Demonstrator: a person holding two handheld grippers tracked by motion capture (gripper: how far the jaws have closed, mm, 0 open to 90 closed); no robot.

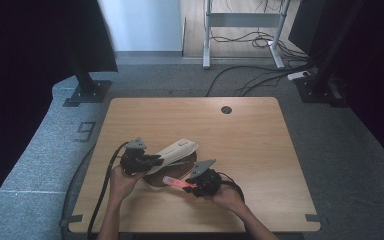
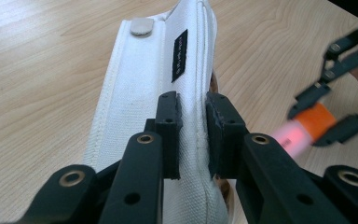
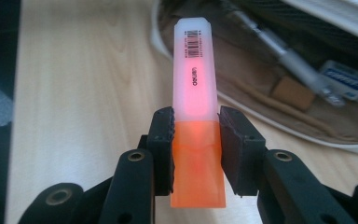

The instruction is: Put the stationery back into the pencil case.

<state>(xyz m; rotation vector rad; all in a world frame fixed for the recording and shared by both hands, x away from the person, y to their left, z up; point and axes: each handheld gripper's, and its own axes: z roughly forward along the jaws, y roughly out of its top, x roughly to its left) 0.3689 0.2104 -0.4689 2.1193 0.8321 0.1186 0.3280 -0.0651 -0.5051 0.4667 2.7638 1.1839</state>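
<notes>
A white fabric pencil case [image 1: 178, 149] lies open near the middle of the wooden table [image 1: 250, 145]. My left gripper [image 1: 156, 160] is shut on the edge of its lifted lid [image 2: 144, 79], with the jaws [image 2: 193, 109] pinching the seam. My right gripper [image 1: 188, 186] is shut on a pink highlighter [image 1: 173, 182] with an orange cap. In the right gripper view the highlighter [image 3: 193, 70] points toward the case's open brown inside [image 3: 251, 70], and the jaws [image 3: 196, 128] grip it where cap meets body. The highlighter [image 2: 303, 128] also appears in the left gripper view, to the right of the lid.
Inside the case lie a silver pen [image 3: 279, 51], a white and blue eraser [image 3: 349, 81] and a small brown piece [image 3: 291, 91]. A cable hole [image 1: 226, 109] sits at the table's far edge. Cables and stand feet [image 1: 87, 92] are on the floor beyond.
</notes>
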